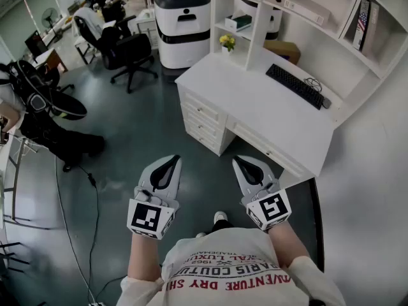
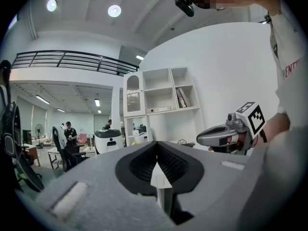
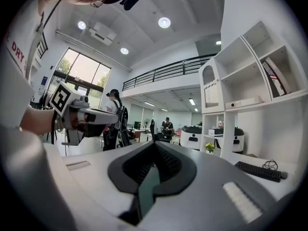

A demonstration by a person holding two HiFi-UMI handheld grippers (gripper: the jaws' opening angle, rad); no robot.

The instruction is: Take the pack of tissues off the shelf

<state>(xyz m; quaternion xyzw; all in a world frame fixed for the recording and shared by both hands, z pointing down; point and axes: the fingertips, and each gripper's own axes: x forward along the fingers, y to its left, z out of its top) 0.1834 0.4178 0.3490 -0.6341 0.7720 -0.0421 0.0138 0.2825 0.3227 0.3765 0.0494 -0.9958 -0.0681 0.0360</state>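
Here, left claw [image 1: 173,159] and right claw [image 1: 238,160] pressed together, empty, desk [image 1: 268,116], keyboard [image 1: 294,85], office chair [image 1: 127,53] beyond.

desk [image 1: 255,107] / shelves [image 1: 258,40] layout
keyboard [image 1: 296,86] is laid on desk, flowers [image 1: 227,41] left of it; shelves are stood behind, chair [image 1: 127,53] further left.

The left gripper [image 1: 173,162] and right gripper [image 1: 238,162] both have matt grey plastic shells, and the 2 pairs of jaws are lined with black ribbed, rubbery-looking pads. The bench [image 1: 268,116] and shelf [image 1: 255,37] look smooth, white and painted. The dark floor [image 1: 140,132] is glossy. The keyboard [image 1: 296,86] is matt black plastic.
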